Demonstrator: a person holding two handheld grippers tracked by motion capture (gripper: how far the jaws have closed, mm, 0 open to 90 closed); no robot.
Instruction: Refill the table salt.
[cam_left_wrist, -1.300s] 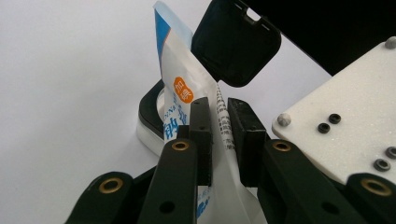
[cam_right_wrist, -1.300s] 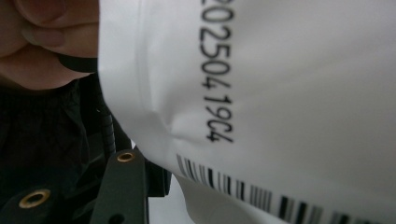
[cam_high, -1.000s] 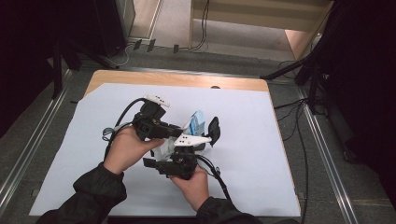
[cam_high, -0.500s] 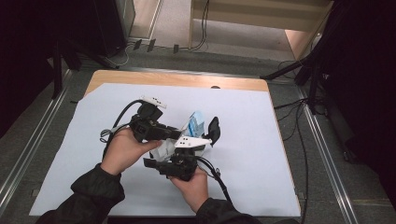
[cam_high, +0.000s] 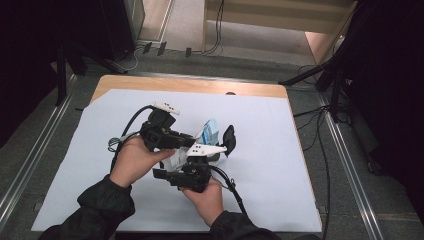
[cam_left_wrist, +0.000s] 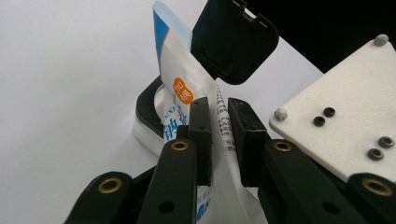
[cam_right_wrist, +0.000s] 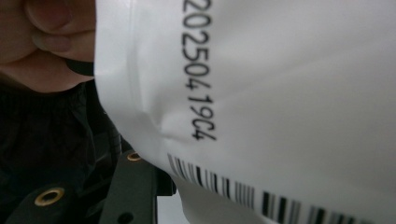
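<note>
A white and blue packet stands over a black box whose lid is flipped up, near the middle of the white sheet. My left gripper reaches in from the left. In the left gripper view it is shut on the packet, with the open lid and the box's rim behind. My right gripper points up at the packet from below, under its white plate. Its jaws have just been closing. In the right gripper view the packet with its printed code and barcode hides the pads.
A white sheet covers most of the wooden table. Metal rails run along both sides, and cables lie on the floor beyond the far edge. Fingers of the left hand appear at the top left of the right gripper view.
Both hands stay where they were around the packet and the box. Nothing has visibly moved.
</note>
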